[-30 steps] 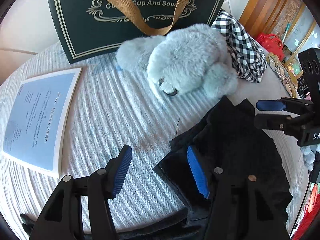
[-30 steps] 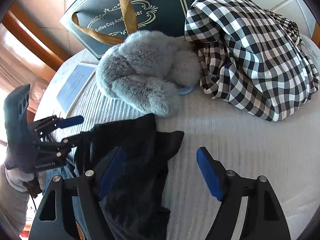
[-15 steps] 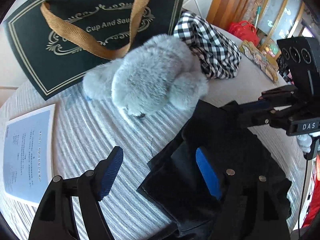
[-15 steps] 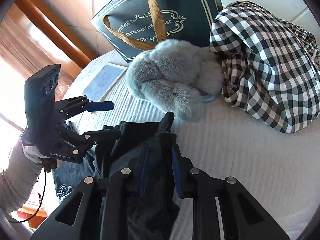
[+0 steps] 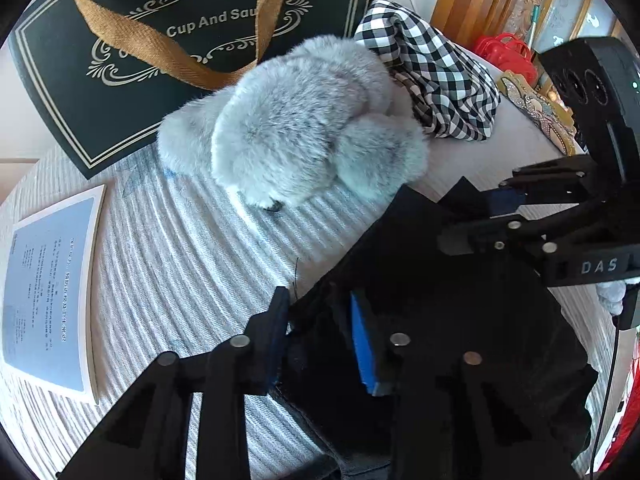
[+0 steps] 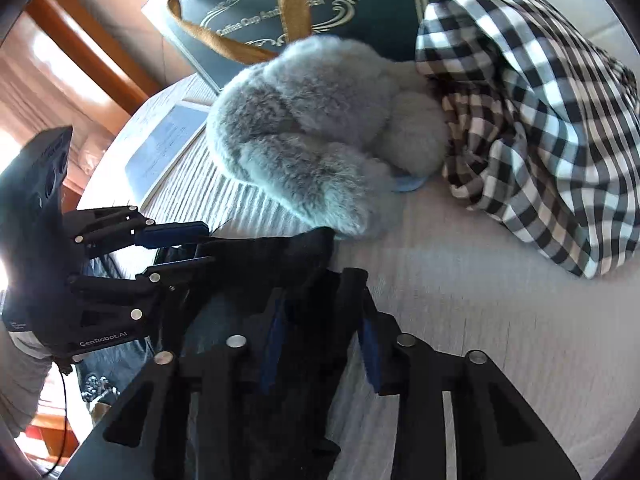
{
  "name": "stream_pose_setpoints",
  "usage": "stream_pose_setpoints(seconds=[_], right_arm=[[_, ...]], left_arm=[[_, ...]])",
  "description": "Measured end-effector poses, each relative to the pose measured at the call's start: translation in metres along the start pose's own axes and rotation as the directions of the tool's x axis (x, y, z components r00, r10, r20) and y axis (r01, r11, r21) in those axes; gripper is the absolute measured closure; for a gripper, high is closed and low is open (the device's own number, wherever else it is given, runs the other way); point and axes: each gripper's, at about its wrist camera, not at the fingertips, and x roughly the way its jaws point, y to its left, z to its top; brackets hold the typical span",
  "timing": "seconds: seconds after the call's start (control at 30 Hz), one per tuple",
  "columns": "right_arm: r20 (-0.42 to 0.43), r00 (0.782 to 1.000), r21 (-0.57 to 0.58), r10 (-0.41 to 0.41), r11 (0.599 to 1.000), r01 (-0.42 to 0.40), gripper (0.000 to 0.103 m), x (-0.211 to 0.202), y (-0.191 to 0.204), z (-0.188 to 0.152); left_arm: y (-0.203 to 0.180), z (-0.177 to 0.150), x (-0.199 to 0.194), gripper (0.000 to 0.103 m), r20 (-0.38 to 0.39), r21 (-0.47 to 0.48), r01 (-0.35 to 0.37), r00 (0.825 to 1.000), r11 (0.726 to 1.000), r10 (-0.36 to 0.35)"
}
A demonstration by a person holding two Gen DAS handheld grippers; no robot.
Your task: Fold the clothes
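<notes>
A black garment (image 5: 432, 312) lies bunched on the striped bed cover (image 5: 168, 264), at the lower right of the left wrist view and the lower left of the right wrist view (image 6: 264, 264). My left gripper (image 5: 320, 332) is shut on the garment's left edge; black cloth fills the gap between its blue pads. My right gripper (image 6: 320, 340) is shut on the garment's other corner, cloth bunched between its pads. Each gripper shows in the other's view, the right one (image 5: 500, 216) and the left one (image 6: 180, 248), both holding cloth.
A grey plush toy (image 5: 300, 136) lies just beyond the garment. A black-and-white checked cloth (image 6: 532, 120) sits to its right. A dark green gift bag (image 5: 160, 40) stands at the back. A blue booklet (image 5: 48, 300) lies at the left.
My left gripper closed from wide open onto the garment's edge. My right gripper, open a second ago, closed on its corner. The garment is drawn up between them.
</notes>
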Motion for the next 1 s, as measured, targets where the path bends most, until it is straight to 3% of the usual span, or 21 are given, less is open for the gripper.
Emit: stream_pose_setpoints(seconds=[0.1, 0.3, 0.4, 0.5, 0.57, 0.6, 0.7, 0.83, 0.9, 1.0], right_arm=[[0.055, 0.998, -0.045, 0.001, 0.999, 0.001, 0.095, -0.012, 0.012, 0.005], [0.164, 0.98, -0.225, 0.114, 0.971, -0.075, 0.095, -0.082, 0.044, -0.034], [0.142, 0.98, -0.318, 0.141, 0.944, -0.09, 0.095, -0.103, 0.066, -0.07], [0.034, 0.989, -0.326, 0.143, 0.937, -0.124, 0.093, -0.097, 0.074, -0.109], [-0.051, 0.992, -0.297, 0.118, 0.946, -0.128, 0.091, -0.084, 0.076, -0.134], [-0.084, 0.991, -0.275, 0.102, 0.954, -0.122, 0.085, -0.078, 0.074, -0.145], [-0.122, 0.99, -0.216, 0.076, 0.971, -0.101, 0.082, -0.076, 0.068, -0.168], [-0.045, 0.997, -0.156, 0.066, 0.985, -0.072, 0.06, -0.114, 0.061, -0.174], [0.022, 0.998, -0.106, 0.054, 0.993, -0.051, 0.06, -0.133, 0.054, -0.166], [0.089, 0.996, 0.004, 0.013, 1.0, -0.013, 0.06, -0.14, 0.041, -0.142]], left_arm=[[-0.007, -0.001, -0.009, 0.09, 0.025, 0.031, -0.027, 0.999, 0.999, 0.026], [-0.021, -0.028, -0.077, 0.09, 0.198, 0.047, -0.033, 0.98, 0.998, 0.023], [-0.044, -0.047, -0.084, 0.088, 0.178, 0.063, 0.011, 0.984, 0.998, -0.022], [-0.057, -0.082, -0.088, 0.077, 0.092, 0.068, 0.054, 0.994, 0.996, -0.06], [-0.061, -0.106, -0.082, 0.052, 0.023, 0.047, 0.069, 0.997, 0.997, -0.07], [-0.061, -0.117, -0.081, 0.052, -0.003, 0.031, 0.069, 0.998, 0.997, -0.069], [-0.049, -0.126, -0.093, 0.052, 0.002, -0.038, 0.057, 0.998, 0.998, -0.057], [-0.031, -0.123, -0.113, 0.051, 0.049, -0.132, 0.037, 0.998, 0.991, -0.031], [-0.024, -0.111, -0.117, 0.051, 0.083, -0.176, 0.02, 0.997, 0.984, -0.006], [-0.021, -0.09, -0.11, 0.051, 0.12, -0.233, 0.05, 0.992, 0.971, -0.022]])
